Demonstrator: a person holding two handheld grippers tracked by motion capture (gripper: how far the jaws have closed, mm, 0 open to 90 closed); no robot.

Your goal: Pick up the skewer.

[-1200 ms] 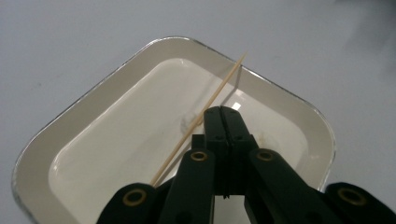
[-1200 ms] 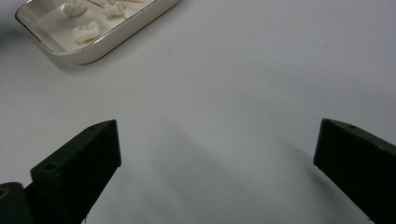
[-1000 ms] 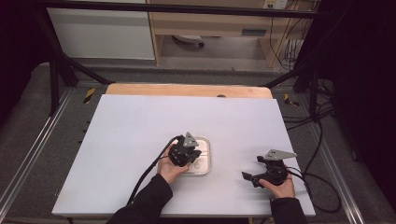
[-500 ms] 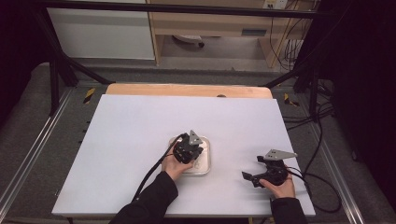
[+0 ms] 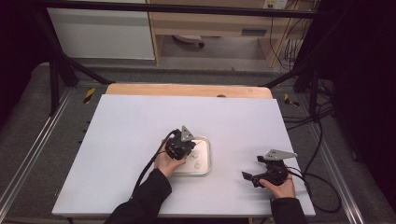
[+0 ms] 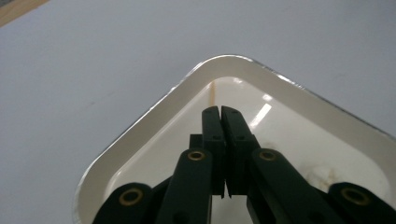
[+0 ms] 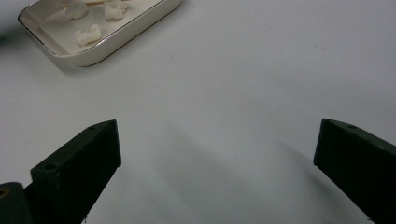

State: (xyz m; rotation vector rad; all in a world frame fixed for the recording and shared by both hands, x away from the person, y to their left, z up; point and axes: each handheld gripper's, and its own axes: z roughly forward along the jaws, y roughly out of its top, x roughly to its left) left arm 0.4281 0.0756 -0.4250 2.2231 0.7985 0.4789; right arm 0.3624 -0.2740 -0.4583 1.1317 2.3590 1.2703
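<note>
A shallow white tray [image 5: 208,156] sits on the white table near its front middle. Several small white lumps [image 5: 198,163] lie in it, seen also as white lumps [image 7: 88,35] from the right gripper view. My left gripper [image 5: 189,150] hangs over the tray's left part, pointing down into it. In the left gripper view, the left gripper [image 6: 220,108] has its jaws together over a corner of the tray [image 6: 154,105]. They have just been opening by a hair, with nothing between them. My right gripper [image 5: 254,168] rests on the table to the right of the tray. Its jaws stand wide and empty, the right gripper [image 7: 217,140] aimed toward the tray [image 7: 116,44].
A wooden strip [image 5: 187,90] runs along the table's far edge. Black frame bars [image 5: 60,70] stand at both far corners. Cables [image 5: 317,182] trail off the right side. Bare table surface [image 5: 140,121] lies all around the tray.
My left gripper has shifted a little to the left over the tray. The right gripper has stayed where it was.
</note>
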